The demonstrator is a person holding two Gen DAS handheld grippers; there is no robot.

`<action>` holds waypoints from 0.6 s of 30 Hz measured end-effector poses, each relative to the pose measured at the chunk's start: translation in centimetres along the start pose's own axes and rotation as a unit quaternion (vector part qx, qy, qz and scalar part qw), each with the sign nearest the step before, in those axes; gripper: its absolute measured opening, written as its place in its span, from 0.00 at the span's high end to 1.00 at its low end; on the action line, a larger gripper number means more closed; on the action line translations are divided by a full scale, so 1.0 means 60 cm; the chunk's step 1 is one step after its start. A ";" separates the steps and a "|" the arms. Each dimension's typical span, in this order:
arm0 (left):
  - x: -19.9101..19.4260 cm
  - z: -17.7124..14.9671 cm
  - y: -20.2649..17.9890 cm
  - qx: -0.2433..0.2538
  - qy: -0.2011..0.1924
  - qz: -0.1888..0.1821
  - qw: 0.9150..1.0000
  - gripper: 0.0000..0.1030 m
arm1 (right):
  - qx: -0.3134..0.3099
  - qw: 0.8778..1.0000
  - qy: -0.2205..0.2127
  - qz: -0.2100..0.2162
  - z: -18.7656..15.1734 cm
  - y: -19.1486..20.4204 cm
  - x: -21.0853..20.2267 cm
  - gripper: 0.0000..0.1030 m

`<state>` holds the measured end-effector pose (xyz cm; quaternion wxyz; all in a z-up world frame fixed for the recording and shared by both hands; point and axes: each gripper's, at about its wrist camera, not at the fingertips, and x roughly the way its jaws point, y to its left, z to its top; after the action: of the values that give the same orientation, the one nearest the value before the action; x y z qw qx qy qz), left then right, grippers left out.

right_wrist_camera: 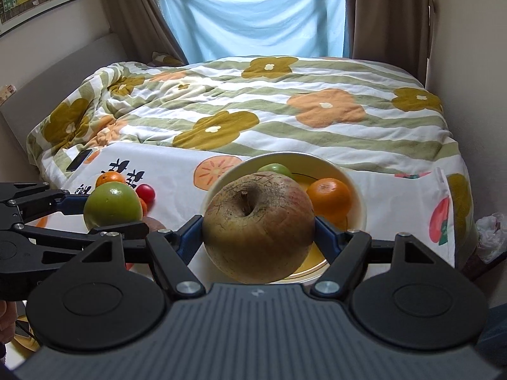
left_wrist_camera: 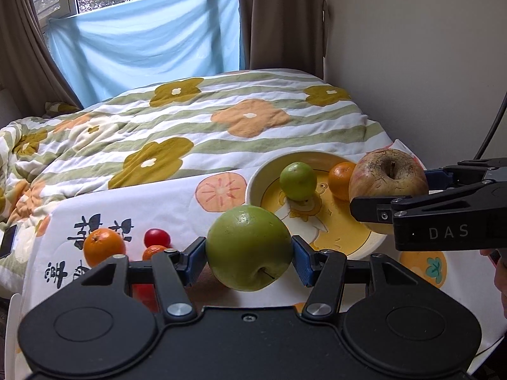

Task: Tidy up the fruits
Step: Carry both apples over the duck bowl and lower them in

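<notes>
My left gripper [left_wrist_camera: 248, 258] is shut on a large green apple [left_wrist_camera: 248, 247] and holds it above the cloth, left of the bowl. My right gripper [right_wrist_camera: 258, 232] is shut on a brownish russet apple [right_wrist_camera: 258, 224] and holds it over the near rim of the yellow bowl [left_wrist_camera: 253, 186]. The bowl holds a small green fruit [left_wrist_camera: 298, 180] and an orange [left_wrist_camera: 340, 179]. On the cloth at the left lie an orange [left_wrist_camera: 103, 245], a red tomato [left_wrist_camera: 157, 237] and a smaller orange [left_wrist_camera: 153, 251]. In the right wrist view the green apple [right_wrist_camera: 112, 204] shows at the left.
A white printed cloth [left_wrist_camera: 142, 209] covers the surface under the fruit. Behind it is a bed with a flowered quilt [left_wrist_camera: 206, 117]. A phone [right_wrist_camera: 79, 160] lies on the quilt at the left. A wall [left_wrist_camera: 412, 63] stands at the right.
</notes>
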<state>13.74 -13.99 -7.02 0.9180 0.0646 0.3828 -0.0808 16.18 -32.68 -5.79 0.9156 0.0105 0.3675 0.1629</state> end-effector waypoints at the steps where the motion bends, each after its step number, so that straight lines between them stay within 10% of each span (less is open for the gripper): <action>1: 0.009 0.003 -0.007 0.000 0.001 -0.002 1.000 0.41 | 0.001 1.000 0.001 -0.001 0.000 -0.011 0.003 0.14; 18: 0.160 0.020 -0.102 0.044 0.053 -0.022 0.997 0.41 | 0.016 1.000 0.025 -0.004 -0.002 -0.112 0.064 0.14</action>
<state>20.02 -21.14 -13.37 0.8907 0.1008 0.4285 -0.1139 20.65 -37.88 -9.38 0.9066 0.0196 0.3926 0.1534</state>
